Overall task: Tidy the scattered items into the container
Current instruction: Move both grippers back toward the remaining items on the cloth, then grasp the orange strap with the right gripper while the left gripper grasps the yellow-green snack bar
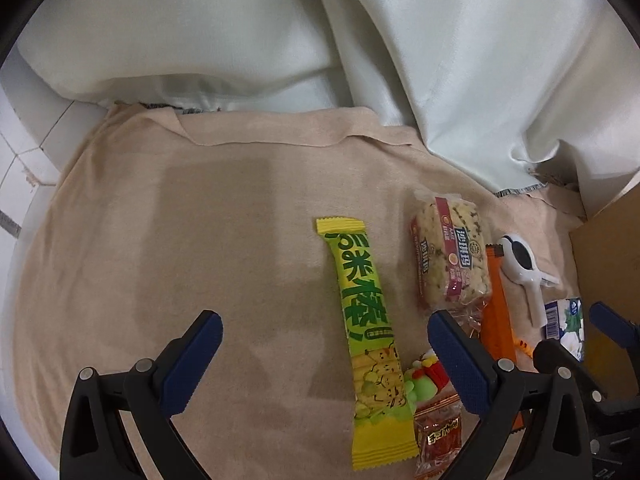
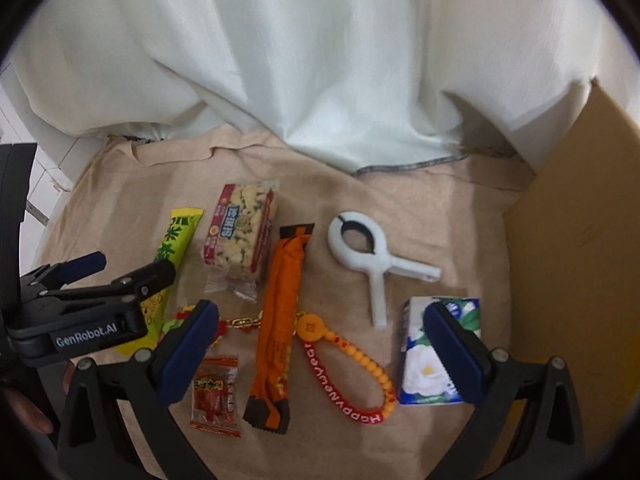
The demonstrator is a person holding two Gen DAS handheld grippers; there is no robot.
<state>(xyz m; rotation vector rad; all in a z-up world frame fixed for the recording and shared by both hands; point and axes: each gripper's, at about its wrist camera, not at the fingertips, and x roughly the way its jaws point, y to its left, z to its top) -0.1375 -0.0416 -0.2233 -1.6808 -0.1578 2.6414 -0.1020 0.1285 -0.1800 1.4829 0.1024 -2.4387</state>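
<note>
1. My left gripper [image 1: 324,354] hangs with its jaws spread wide and nothing between them, low over the beige cloth [image 1: 160,240] near the left end of the row of items. Its side reads "GenRobot.AI" in the right wrist view.
2. The long yellow-green snack packet [image 1: 366,344] lies lengthwise between my left fingers, nearer the right one. It looks light, crinkly and slippery, so I would pinch it across its narrow middle. Its large green Chinese characters are too stylised for me to read with certainty.
3. Just right of it sits the clear-wrapped puffed-grain bar with a red band [image 2: 240,232]. It looks stiff but crumbly, best taken gently by its long sides; its label is too small to read.
4. Below lies the small red sachet [image 2: 216,394], thin and floppy, best gripped by an edge.
5. The long orange foil packet [image 2: 278,328] lies over the bead-and-chain charm strap [image 2: 352,372], which reads "HappyNewYear"; the strap is limp and will dangle.
6. The white plastic clamp [image 2: 374,258] is rigid; its handles offer the best hold.
7. My right gripper [image 2: 322,356] is also wide open and empty, its right finger over the soft blue-and-white tissue pack [image 2: 426,368].
8. The brown cardboard box [image 2: 572,264] stands at the far right; nothing appears tidied into it yet.
</note>
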